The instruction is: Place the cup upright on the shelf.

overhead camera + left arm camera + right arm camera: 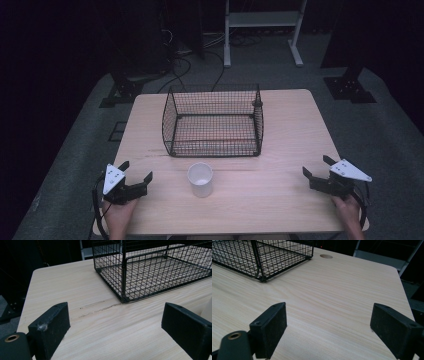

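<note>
While both grippers' fingers gape empty, white cup (200, 179) upright, near black wire basket (213, 120), wooden table (280, 200).

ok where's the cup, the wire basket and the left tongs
cup (200, 180), high view, on its white side wall
wire basket (212, 148), high view, on its near mesh wall
left tongs (136, 175), high view, midway between the two tips

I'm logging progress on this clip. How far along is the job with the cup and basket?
Nothing looks done yet. The white cup stands upright on the table, in front of the wire basket, which is empty. Left gripper and right gripper both rest open near the table's front corners, holding nothing. Everything is left.
</note>
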Motion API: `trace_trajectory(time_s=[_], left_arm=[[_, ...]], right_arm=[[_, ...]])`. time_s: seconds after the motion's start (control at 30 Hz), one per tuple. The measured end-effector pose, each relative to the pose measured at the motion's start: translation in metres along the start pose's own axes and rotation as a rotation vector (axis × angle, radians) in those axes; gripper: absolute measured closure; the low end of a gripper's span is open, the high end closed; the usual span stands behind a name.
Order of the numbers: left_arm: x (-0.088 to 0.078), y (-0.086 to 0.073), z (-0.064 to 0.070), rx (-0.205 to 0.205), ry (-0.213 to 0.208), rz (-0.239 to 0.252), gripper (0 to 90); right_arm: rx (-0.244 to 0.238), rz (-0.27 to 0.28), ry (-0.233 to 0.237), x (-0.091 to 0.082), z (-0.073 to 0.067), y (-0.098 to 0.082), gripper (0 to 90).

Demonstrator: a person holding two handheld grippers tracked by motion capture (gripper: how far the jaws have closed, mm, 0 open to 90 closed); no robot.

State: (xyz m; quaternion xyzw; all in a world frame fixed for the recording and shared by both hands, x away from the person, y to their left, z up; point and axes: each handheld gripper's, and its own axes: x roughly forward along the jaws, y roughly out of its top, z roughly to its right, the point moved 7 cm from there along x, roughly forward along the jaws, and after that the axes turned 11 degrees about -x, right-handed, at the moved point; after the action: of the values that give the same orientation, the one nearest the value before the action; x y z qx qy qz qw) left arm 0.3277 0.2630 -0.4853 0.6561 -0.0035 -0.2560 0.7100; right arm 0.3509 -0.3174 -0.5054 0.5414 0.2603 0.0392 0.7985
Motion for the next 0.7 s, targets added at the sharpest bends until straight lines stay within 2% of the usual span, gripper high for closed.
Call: trace_trajectory(time_s=[0.33, 0.7], left_arm=[[-0.001, 0.001, 0.005, 0.007, -0.027, 0.006, 7.4], [-0.001, 0.004, 0.012, 0.034, -0.043, 0.008, 6.4]], right_arm=[[0.002, -0.001, -0.004, 0.0, 0.001, 0.0, 13.1], [0.0, -0.004, -0.004, 0.0, 0.0, 0.0, 13.1]])
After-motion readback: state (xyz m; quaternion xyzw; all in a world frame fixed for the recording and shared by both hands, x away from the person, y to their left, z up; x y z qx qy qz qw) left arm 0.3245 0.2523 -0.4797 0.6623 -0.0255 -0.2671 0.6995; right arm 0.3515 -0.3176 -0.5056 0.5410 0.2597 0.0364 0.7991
